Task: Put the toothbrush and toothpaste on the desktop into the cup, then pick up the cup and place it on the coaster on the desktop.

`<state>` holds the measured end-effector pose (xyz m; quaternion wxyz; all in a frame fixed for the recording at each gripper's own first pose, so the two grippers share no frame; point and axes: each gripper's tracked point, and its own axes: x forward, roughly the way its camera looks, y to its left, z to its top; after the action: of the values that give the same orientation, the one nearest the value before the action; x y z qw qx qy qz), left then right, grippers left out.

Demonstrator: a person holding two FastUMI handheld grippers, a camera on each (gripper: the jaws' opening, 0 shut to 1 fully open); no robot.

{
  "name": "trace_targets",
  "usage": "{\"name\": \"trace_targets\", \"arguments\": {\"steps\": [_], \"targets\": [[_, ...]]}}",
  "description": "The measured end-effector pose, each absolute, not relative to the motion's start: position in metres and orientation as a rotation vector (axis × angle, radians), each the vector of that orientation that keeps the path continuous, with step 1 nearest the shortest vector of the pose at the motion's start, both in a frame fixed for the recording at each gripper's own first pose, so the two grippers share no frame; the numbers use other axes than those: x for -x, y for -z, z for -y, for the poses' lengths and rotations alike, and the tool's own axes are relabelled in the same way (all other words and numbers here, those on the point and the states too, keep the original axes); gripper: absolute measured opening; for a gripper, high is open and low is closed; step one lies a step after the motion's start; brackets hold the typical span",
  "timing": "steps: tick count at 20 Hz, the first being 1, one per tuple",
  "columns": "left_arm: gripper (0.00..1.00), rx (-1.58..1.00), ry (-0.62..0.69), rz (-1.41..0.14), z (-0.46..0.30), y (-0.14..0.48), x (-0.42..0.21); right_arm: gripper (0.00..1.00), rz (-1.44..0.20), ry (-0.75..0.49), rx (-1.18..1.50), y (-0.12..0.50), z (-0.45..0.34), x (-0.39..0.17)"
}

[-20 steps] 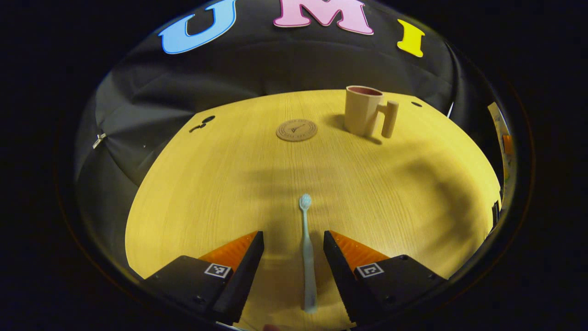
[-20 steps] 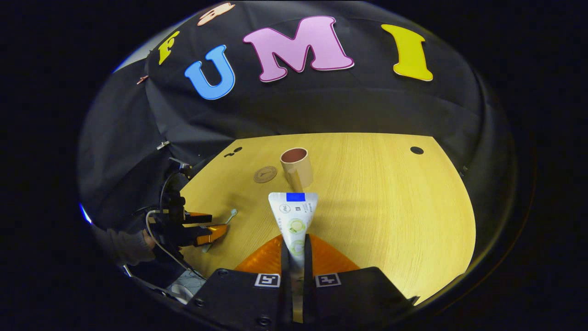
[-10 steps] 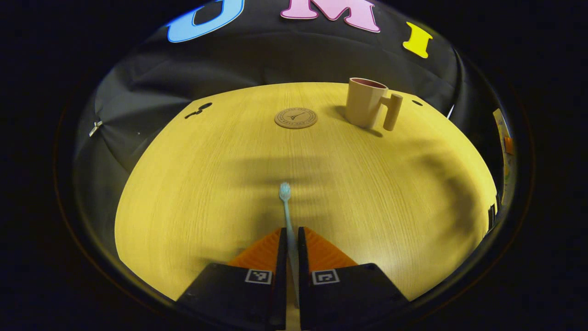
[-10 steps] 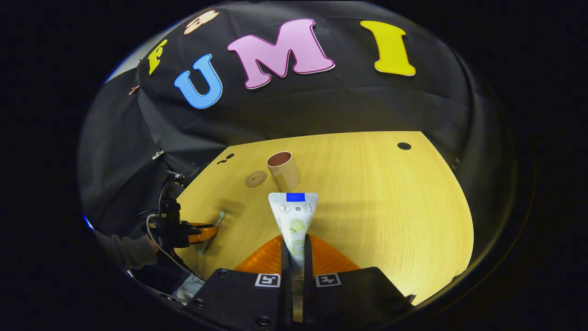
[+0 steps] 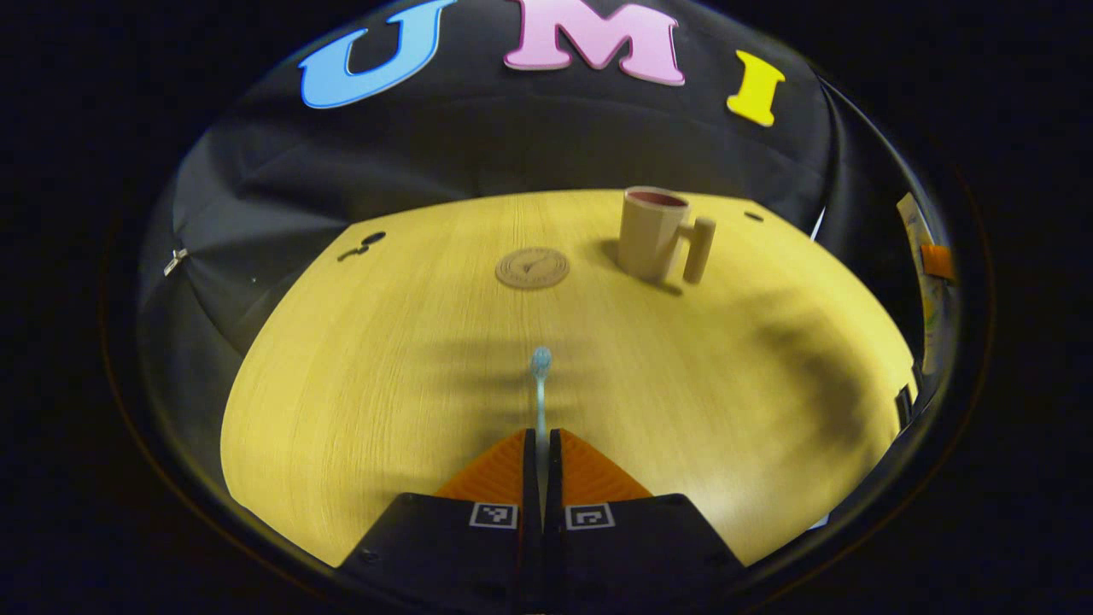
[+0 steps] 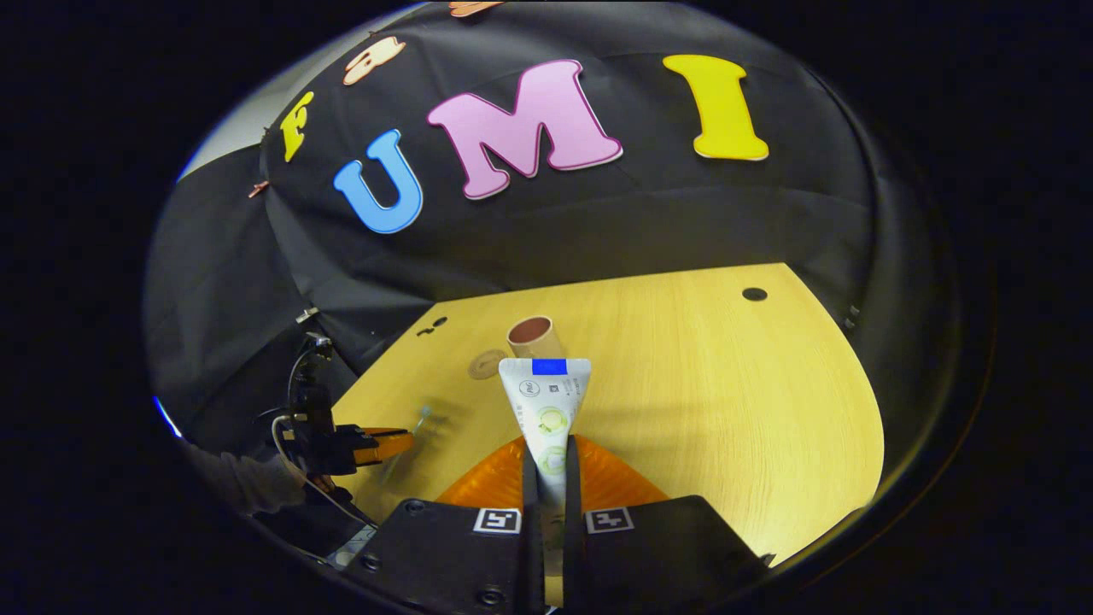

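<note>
In the left gripper view my left gripper (image 5: 541, 437) is shut on a pale blue toothbrush (image 5: 540, 384), whose head points ahead above the desk. Beyond it a round brown coaster (image 5: 532, 267) lies flat, and a beige cup (image 5: 651, 233) with a thick handle stands to its right. In the right gripper view my right gripper (image 6: 548, 448) is shut on a white toothpaste tube (image 6: 546, 401) that sticks forward. The cup (image 6: 534, 336) stands just behind the tube's end, with the coaster (image 6: 487, 364) to its left. The left gripper (image 6: 388, 444) shows at far left, with the toothbrush (image 6: 422, 419) blurred.
The wooden desk (image 6: 726, 401) is curved at its far edge, with a small dark hole (image 6: 754, 294) at back right and a cable cut-out (image 5: 363, 246) at back left. A sleeved hand (image 6: 256, 478) holds the left gripper. Black cloth walls the booth.
My left gripper shut on the toothbrush and has lifted it off the desk. My right gripper has kept the toothpaste and risen a little.
</note>
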<state>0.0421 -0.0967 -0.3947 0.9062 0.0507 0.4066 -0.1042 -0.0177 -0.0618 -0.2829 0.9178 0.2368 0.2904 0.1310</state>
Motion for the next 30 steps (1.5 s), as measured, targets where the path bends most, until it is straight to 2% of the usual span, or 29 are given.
{"name": "trace_targets", "arguments": {"steps": [7,10,14,17,21,30], "targets": [[0.06,0.122,0.242,-0.583,0.147,0.277,-0.048,0.12,-0.382,-0.311,-0.493,0.218,0.055,-0.074],[0.06,0.178,0.281,-0.540,0.169,0.253,-0.037,0.12,-0.298,-0.325,-0.502,0.198,0.050,-0.122],[0.06,0.236,0.268,-0.512,0.185,0.238,-0.017,0.12,-0.153,-0.390,-0.536,0.187,0.022,-0.208],[0.06,0.234,0.238,-0.503,0.183,0.239,-0.009,0.12,-0.112,-0.412,-0.516,0.208,0.003,-0.250],[0.06,0.221,0.186,-0.503,0.178,0.246,-0.011,0.12,-0.171,-0.441,-0.487,0.269,-0.024,-0.279],[0.06,0.229,0.130,-0.490,0.185,0.256,-0.023,0.12,-0.295,-0.472,-0.436,0.349,-0.053,-0.276]]}}
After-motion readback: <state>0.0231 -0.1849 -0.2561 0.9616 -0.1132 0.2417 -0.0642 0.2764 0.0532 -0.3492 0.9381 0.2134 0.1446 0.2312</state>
